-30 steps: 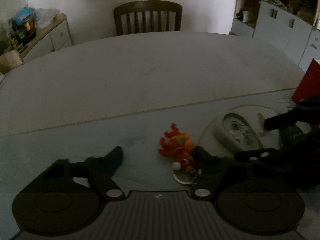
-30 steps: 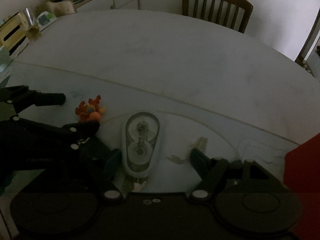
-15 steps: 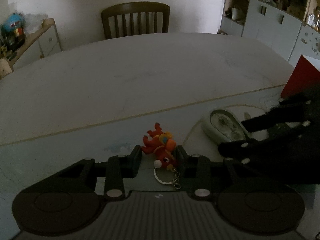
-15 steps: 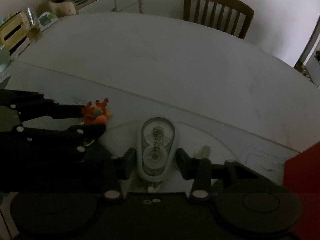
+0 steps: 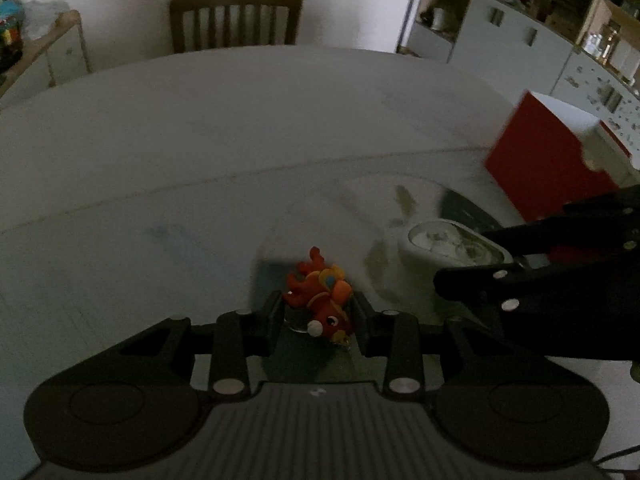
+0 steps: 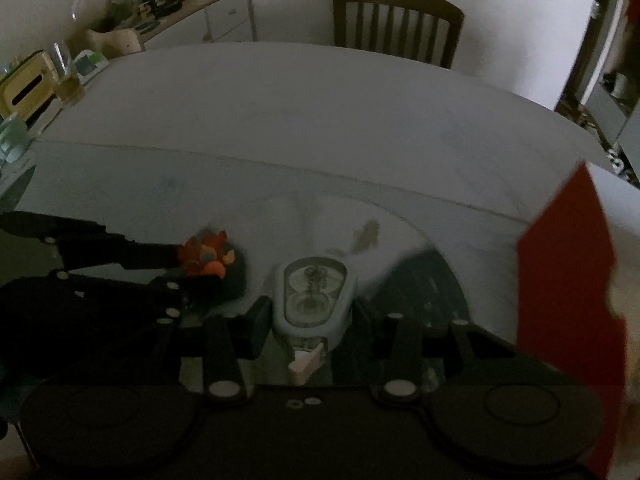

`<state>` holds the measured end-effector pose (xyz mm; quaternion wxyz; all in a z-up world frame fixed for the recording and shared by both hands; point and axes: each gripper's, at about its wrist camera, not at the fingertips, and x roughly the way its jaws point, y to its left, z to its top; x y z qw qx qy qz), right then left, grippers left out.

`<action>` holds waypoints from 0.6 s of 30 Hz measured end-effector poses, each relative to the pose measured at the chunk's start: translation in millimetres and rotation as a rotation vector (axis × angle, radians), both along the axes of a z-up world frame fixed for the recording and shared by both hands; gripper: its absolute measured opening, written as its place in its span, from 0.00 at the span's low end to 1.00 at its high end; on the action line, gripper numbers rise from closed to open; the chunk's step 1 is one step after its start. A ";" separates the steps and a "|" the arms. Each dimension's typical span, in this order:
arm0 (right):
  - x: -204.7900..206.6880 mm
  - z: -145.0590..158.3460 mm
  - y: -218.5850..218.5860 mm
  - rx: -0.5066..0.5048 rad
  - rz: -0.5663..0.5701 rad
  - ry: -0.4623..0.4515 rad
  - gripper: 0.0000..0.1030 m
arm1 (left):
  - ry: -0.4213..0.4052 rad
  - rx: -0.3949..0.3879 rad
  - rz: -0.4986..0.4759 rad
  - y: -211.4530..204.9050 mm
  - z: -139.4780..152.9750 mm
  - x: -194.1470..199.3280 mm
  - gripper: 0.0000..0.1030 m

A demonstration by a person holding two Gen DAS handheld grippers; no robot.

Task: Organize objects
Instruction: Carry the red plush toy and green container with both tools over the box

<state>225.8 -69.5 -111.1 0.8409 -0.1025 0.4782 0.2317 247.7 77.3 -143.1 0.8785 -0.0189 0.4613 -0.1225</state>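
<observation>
Red box (image 5: 548,160) waits at the tabletop's (image 5: 240,140) right edge. Left gripper (image 5: 318,316) pinches the orange plush keychain (image 5: 320,300); right gripper (image 6: 306,320) clamps the correction tape dispenser (image 6: 314,296). Both grasped, neither yet stowed.

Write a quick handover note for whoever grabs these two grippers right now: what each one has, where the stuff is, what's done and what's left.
Left gripper: shut on the orange plush keychain, which looks lifted just off the table.
Right gripper: shut on the white correction tape dispenser, also raised.
Red box: on the table's right side, nothing seen placed in it.
Done: both items gripped.
Left: carry each to its spot, probably the red box, and release.
</observation>
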 end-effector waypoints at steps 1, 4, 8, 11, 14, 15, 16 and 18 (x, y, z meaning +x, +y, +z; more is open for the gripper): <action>-3.8 1.6 -2.3 0.005 -0.006 0.002 0.42 | 0.006 -0.010 -0.006 -2.8 1.3 -4.6 0.34; -18.5 7.6 -13.9 0.021 -0.026 -0.001 0.42 | 0.009 -0.026 -0.017 -10.2 7.1 -17.9 0.34; -35.7 17.6 -34.4 0.042 -0.051 -0.017 0.42 | 0.016 -0.057 -0.037 -20.3 17.0 -31.9 0.34; -44.6 28.3 -47.4 0.062 -0.072 -0.028 0.42 | 0.007 -0.072 -0.053 -28.9 28.3 -40.9 0.34; -54.1 39.4 -62.3 0.079 -0.090 -0.046 0.42 | -0.014 -0.085 -0.077 -39.8 42.6 -48.8 0.34; -57.3 43.7 -67.2 0.083 -0.096 -0.053 0.42 | -0.019 -0.088 -0.084 -42.7 46.4 -51.5 0.34; -59.9 47.0 -71.4 0.087 -0.101 -0.059 0.42 | -0.024 -0.093 -0.095 -47.0 51.1 -53.4 0.34; -64.1 53.6 -79.6 0.094 -0.108 -0.070 0.42 | -0.033 -0.097 -0.110 -54.9 58.0 -56.8 0.34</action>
